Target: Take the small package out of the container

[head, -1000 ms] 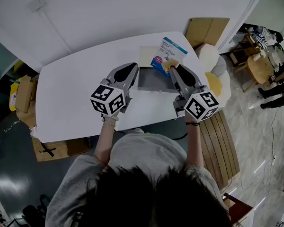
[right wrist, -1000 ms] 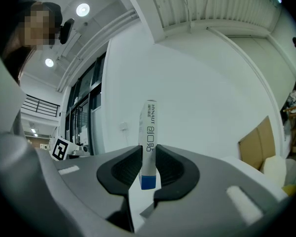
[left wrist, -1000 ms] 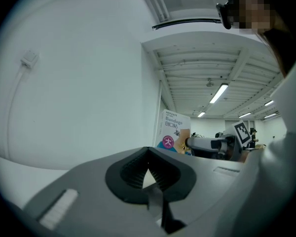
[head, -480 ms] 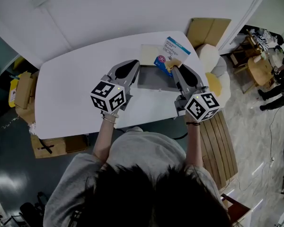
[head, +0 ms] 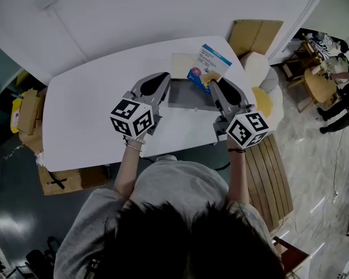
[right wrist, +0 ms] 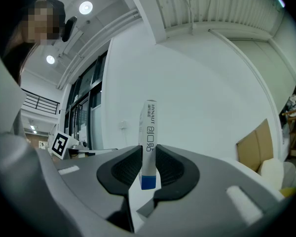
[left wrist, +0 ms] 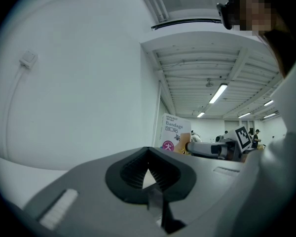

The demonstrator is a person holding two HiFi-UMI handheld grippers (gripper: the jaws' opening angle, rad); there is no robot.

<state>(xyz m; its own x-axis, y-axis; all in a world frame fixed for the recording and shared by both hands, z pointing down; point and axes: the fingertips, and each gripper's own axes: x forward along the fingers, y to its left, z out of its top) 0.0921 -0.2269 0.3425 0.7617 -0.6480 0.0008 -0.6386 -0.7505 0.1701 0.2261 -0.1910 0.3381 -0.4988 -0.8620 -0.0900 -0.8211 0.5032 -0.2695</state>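
The small package (head: 209, 64) is a flat white and blue bandage box. My right gripper (head: 208, 83) is shut on its lower end and holds it upright above the far right corner of the grey open container (head: 189, 102). The right gripper view shows the box (right wrist: 149, 132) edge-on, pinched between the pads of that gripper (right wrist: 149, 151). My left gripper (head: 166, 82) lies level at the container's left rim, its tips together (left wrist: 148, 153) with nothing seen between them. From there the package (left wrist: 175, 132) and the right gripper (left wrist: 207, 148) show to the right.
The container stands on a white table (head: 87, 109) near its right end. A pale flat sheet (head: 182, 65) lies behind it. Cardboard boxes (head: 253, 36) and a wooden bench (head: 273, 179) stand to the right, more cardboard (head: 26, 115) to the left.
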